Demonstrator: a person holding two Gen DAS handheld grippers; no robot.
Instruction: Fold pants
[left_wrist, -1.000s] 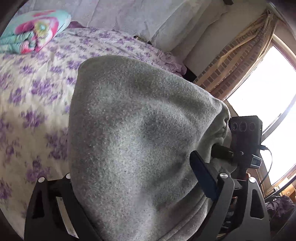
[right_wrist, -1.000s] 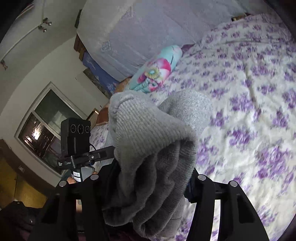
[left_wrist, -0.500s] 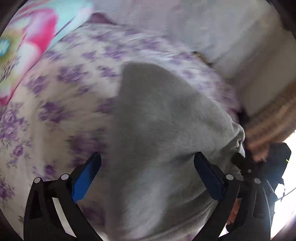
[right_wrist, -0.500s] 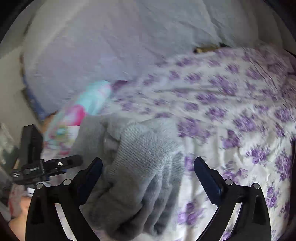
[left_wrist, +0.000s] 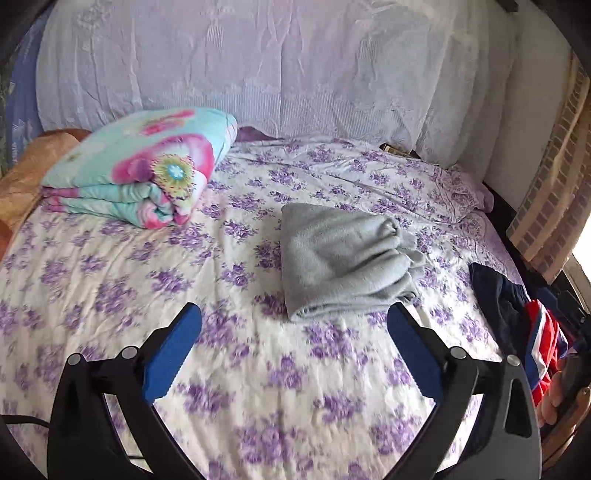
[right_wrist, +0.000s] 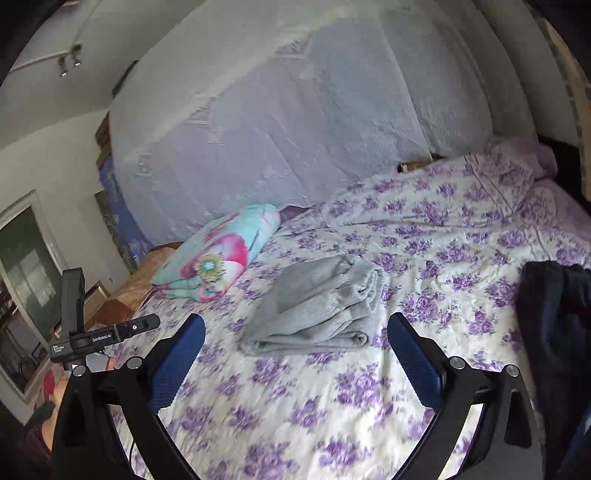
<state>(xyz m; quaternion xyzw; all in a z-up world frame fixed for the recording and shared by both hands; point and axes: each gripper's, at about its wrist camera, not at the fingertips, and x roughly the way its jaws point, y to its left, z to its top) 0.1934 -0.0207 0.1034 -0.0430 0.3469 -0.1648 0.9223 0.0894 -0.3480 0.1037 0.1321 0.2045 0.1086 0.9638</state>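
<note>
The grey pants (left_wrist: 343, 258) lie folded in a compact bundle on the purple-flowered bed sheet (left_wrist: 110, 280); they also show in the right wrist view (right_wrist: 317, 314). My left gripper (left_wrist: 293, 339) is open and empty, held back from the bundle and above the sheet. My right gripper (right_wrist: 295, 349) is open and empty, also back from the bundle. The left gripper's camera mount (right_wrist: 74, 321) shows at the left of the right wrist view.
A folded teal and pink flowered blanket (left_wrist: 147, 166) lies at the far left of the bed. Dark navy and red clothing (left_wrist: 517, 317) lies at the bed's right edge, also in the right wrist view (right_wrist: 554, 332). White lace-covered pillows (left_wrist: 277, 66) stand behind. A curtain (left_wrist: 554, 166) hangs at right.
Both grippers let go of the grey pants, opened, and pulled back. The folded bundle now rests on the bed.
</note>
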